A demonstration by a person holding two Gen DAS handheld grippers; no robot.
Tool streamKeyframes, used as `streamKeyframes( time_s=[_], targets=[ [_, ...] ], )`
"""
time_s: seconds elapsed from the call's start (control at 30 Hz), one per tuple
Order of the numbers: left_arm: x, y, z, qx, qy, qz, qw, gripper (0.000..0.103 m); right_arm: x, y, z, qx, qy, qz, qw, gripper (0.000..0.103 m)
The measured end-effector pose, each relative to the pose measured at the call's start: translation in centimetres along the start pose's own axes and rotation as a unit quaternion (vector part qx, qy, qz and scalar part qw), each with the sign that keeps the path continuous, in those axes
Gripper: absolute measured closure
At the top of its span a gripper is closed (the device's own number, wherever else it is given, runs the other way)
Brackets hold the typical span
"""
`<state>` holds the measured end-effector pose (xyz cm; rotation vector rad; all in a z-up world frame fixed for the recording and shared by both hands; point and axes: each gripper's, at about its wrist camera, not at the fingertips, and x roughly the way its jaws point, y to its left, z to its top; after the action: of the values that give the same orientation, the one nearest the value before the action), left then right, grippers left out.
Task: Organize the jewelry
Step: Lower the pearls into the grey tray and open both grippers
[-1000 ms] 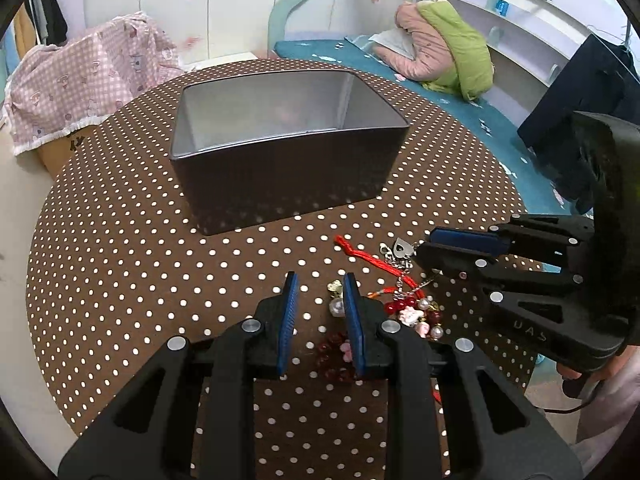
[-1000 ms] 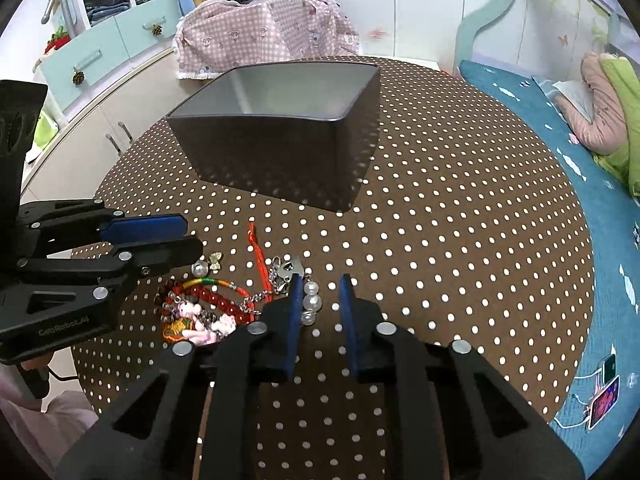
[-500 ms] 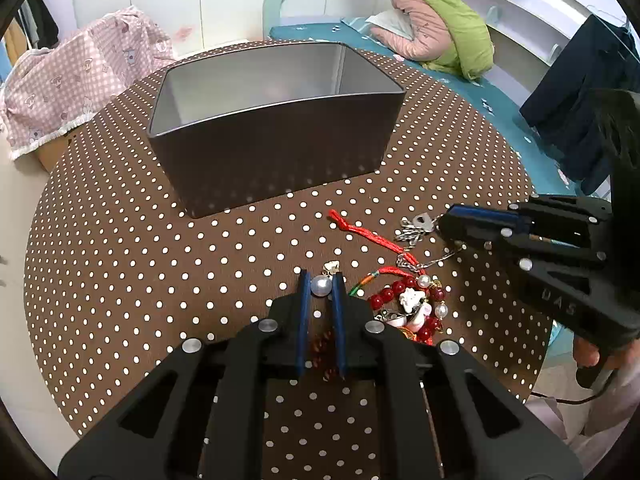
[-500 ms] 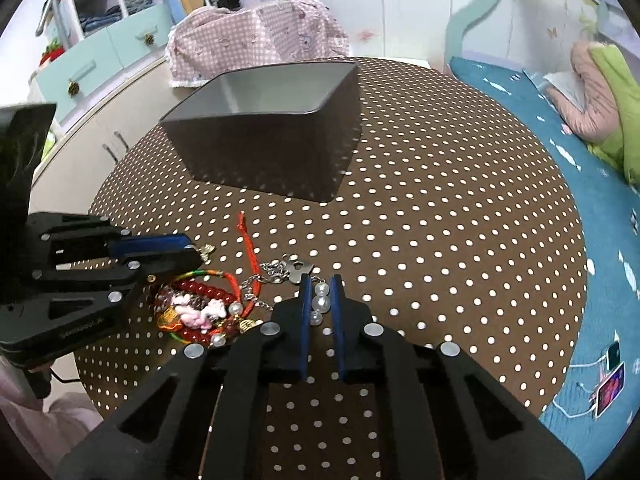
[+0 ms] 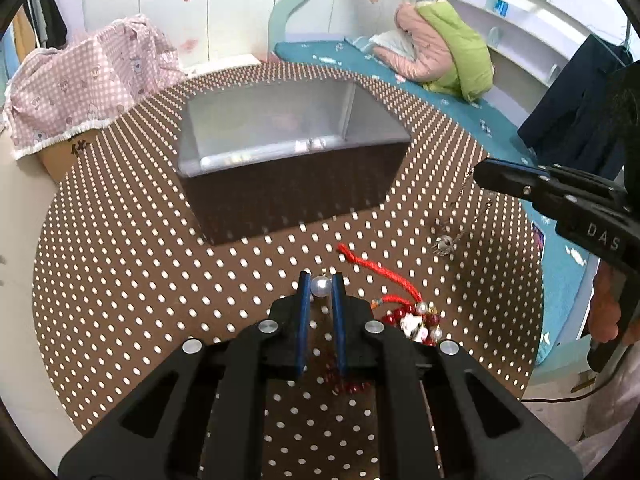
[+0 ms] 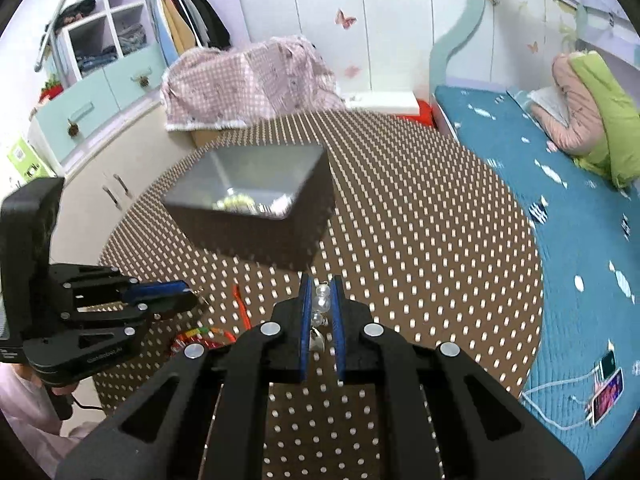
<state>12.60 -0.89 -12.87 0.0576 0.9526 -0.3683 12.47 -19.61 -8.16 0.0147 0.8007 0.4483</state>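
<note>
Pearl earring (image 5: pixel 321 286) pinched in your left tongs (image 5: pixel 321 280); your right tongs (image 6: pixel 321 286) clamp pearl chain (image 6: pixel 322 300), box (image 5: pixel 296 184) ahead on desk (image 5: pixel 120 280).

Both grippers raised, each with its jaws nearly closed.
Left gripper (image 5: pixel 321 280) pinches a pearl (image 5: pixel 321 286); right gripper (image 6: pixel 320 286) pinches a string of pearls (image 6: pixel 321 300), a chain hanging beneath.

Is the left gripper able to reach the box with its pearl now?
Probably yes. The left gripper is shut on the pearl, and only bare table lies between it and the open box.
</note>
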Motion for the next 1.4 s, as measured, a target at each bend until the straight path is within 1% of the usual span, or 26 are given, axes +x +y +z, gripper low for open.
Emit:
streamKeyframes(
  time_s=[0.13, 0.3, 0.47, 0.57, 0.67, 0.87, 0.93, 1.0, 1.07, 1.1, 1.13, 1.3, 1.4],
  targets=[
    [-1.4, 0.6, 0.8, -0.004, -0.022, 0.003, 0.9997, 0.092, -0.7, 0.1, 1.0, 0.001, -0.016, -0.001, 1.000, 0.095],
    [-3.3, 0.6, 2.7, 0.003, -0.060, 0.009, 0.9982, 0.092, -1.4, 1.1, 3.5, -0.032, -0.041, -0.004, 0.999, 0.095],
    [-4.3, 1.1, 4.9, 0.000, -0.087, 0.017, 0.9960, 0.092, -1.7, 2.7, 6.6, -0.061, -0.071, 0.017, 0.995, 0.095],
    [-4.3, 1.8, 6.0, -0.012, -0.098, 0.020, 0.9949, 0.092, -1.0, 3.4, 7.8, -0.072, -0.075, 0.027, 0.994, 0.095],
    [-3.6, 2.3, 6.5, -0.023, -0.097, 0.023, 0.9948, 0.092, 0.4, 3.9, 8.4, -0.072, -0.066, 0.036, 0.995, 0.095],
    [-2.1, 2.9, 7.3, -0.030, -0.085, 0.023, 0.9956, 0.092, 2.0, 3.7, 8.0, -0.062, -0.042, 0.052, 0.996, 0.095],
    [-1.7, 3.1, 7.1, -0.030, -0.081, 0.024, 0.9960, 0.092, 2.4, 3.4, 8.0, -0.047, -0.035, 0.048, 0.997, 0.094],
    [-1.4, 3.1, 7.0, -0.030, -0.076, 0.026, 0.9963, 0.091, 3.0, 2.9, 7.8, -0.032, -0.022, 0.029, 0.999, 0.093],
    [-1.3, 3.1, 6.8, -0.031, -0.074, 0.025, 0.9965, 0.089, 3.4, 2.6, 7.4, -0.020, -0.012, 0.023, 0.999, 0.081],
    [-1.3, 3.2, 6.7, -0.032, -0.074, 0.025, 0.9965, 0.084, 3.4, 2.5, 7.2, -0.015, -0.009, 0.020, 1.000, 0.067],
    [-1.3, 3.2, 6.6, -0.033, -0.073, 0.024, 0.9965, 0.079, 3.4, 2.5, 6.9, -0.013, -0.008, 0.018, 1.000, 0.062],
    [-1.6, 3.1, 5.7, -0.034, -0.071, 0.025, 0.9966, 0.079, 3.2, 2.2, 5.4, -0.007, 0.006, 0.013, 1.000, 0.061],
    [-2.1, 2.4, 4.6, -0.024, -0.070, 0.017, 0.9971, 0.079, 2.7, 1.8, 4.2, 0.001, 0.015, 0.007, 1.000, 0.059]
  ],
)
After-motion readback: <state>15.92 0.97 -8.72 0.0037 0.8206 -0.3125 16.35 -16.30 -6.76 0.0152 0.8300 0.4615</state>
